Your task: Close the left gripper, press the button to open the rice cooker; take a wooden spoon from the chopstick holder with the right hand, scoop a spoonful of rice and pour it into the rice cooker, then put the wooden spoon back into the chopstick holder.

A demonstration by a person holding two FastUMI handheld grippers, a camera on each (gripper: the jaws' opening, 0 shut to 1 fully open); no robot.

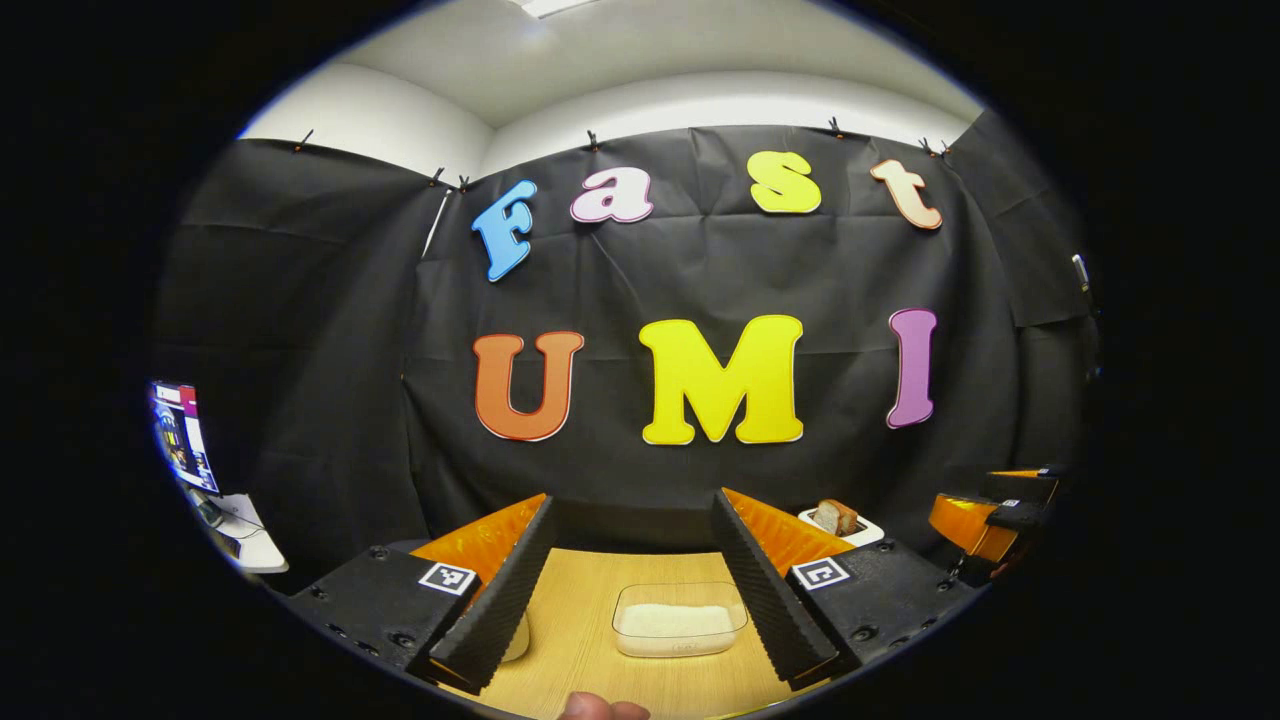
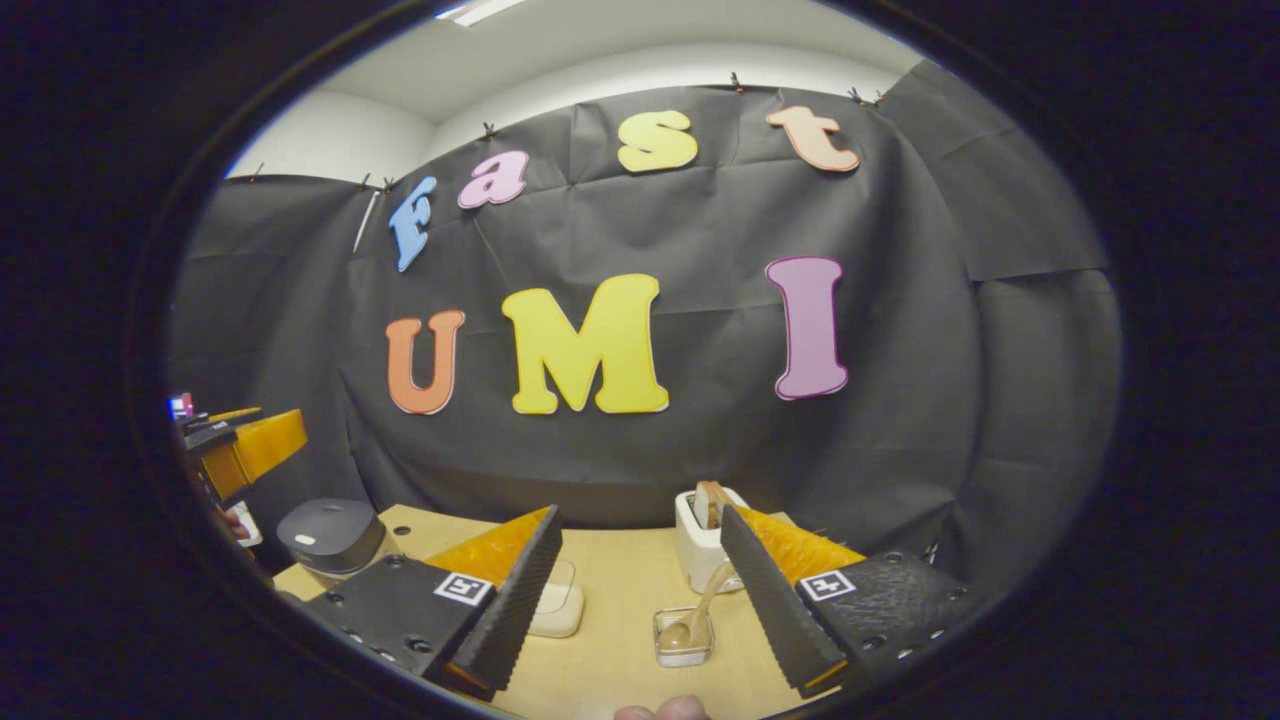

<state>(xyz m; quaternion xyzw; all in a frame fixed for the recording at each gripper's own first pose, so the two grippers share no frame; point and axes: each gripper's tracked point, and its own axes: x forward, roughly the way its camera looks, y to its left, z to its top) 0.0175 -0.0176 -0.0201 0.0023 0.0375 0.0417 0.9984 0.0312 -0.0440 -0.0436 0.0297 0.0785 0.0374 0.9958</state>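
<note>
A fingertip (image 1: pixel 600 708) of the person's hand showed at the very bottom edge of the left gripper view, nearest the lens; just beyond it the left gripper (image 1: pixel 635 575) stood with its two ribbed fingers spread wide apart and nothing between them; ahead of those fingers, on the pale wooden table (image 1: pixel 570 660), lay a shallow clear plastic tray of white rice (image 1: pixel 678 620); behind the right-hand finger sat a white toaster with a slice of bread (image 1: pixel 838 520); the other gripper hung off to the far right.

In the right gripper view the right gripper (image 2: pixel 640 580) was likewise wide open and empty; beyond its left finger, well apart, sat the round dark grey rice cooker with its lid down (image 2: pixel 330 540); a flat white rounded box (image 2: pixel 555 605) lay just past that finger; between the fingers stood a small clear square dish holding a light wooden spoon (image 2: pixel 685 632), its handle leaning up towards the white chopstick holder (image 2: pixel 700 545) just behind, beside the right finger.

The step in hand appeared to be the first one; to do it well, the left gripper should probably be shut fully before it travels, then brought down squarely on the cooker's button, which could not be made out at this size; a slanted push might slide off the smooth lid.
</note>
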